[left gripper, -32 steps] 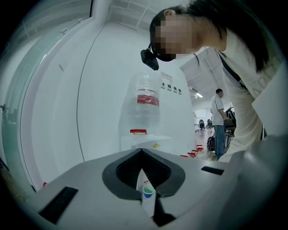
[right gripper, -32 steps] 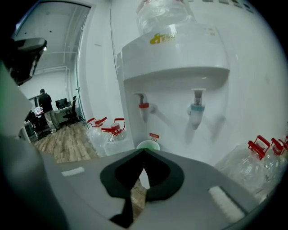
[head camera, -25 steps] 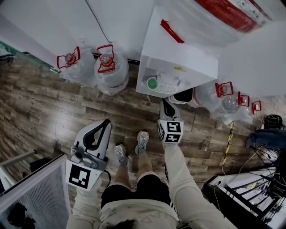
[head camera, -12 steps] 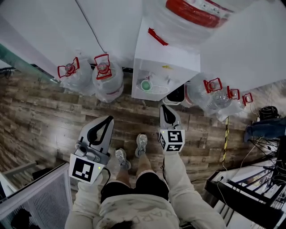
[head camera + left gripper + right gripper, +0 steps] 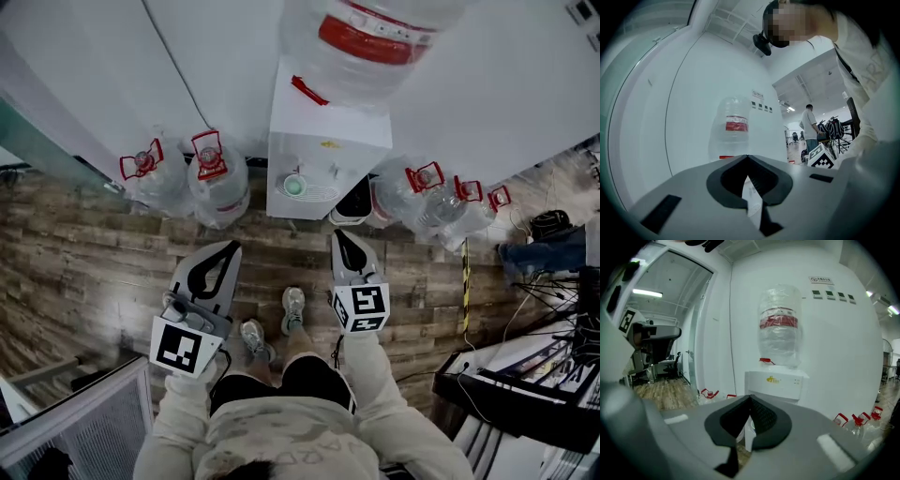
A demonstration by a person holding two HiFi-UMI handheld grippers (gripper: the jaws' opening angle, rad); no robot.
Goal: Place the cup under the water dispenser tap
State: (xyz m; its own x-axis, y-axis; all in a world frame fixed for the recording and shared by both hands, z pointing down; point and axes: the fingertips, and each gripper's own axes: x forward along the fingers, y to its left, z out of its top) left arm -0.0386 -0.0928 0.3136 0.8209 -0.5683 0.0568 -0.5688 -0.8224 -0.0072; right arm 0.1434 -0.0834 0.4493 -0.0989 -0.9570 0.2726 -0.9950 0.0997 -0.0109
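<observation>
Round green cup (image 5: 293,186) on boxy white dispenser (image 5: 330,150)

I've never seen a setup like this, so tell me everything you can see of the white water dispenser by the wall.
The water dispenser is a white box, plastic by its look, upright on the wood floor against the white wall. A clear bottle with a red band sits on top. A small green cup stands in its front recess. Spare jugs flank it.

The left hand-held gripper (image 5: 229,247) and right hand-held gripper (image 5: 339,235) have risen away from the water dispenser (image 5: 328,164).
</observation>
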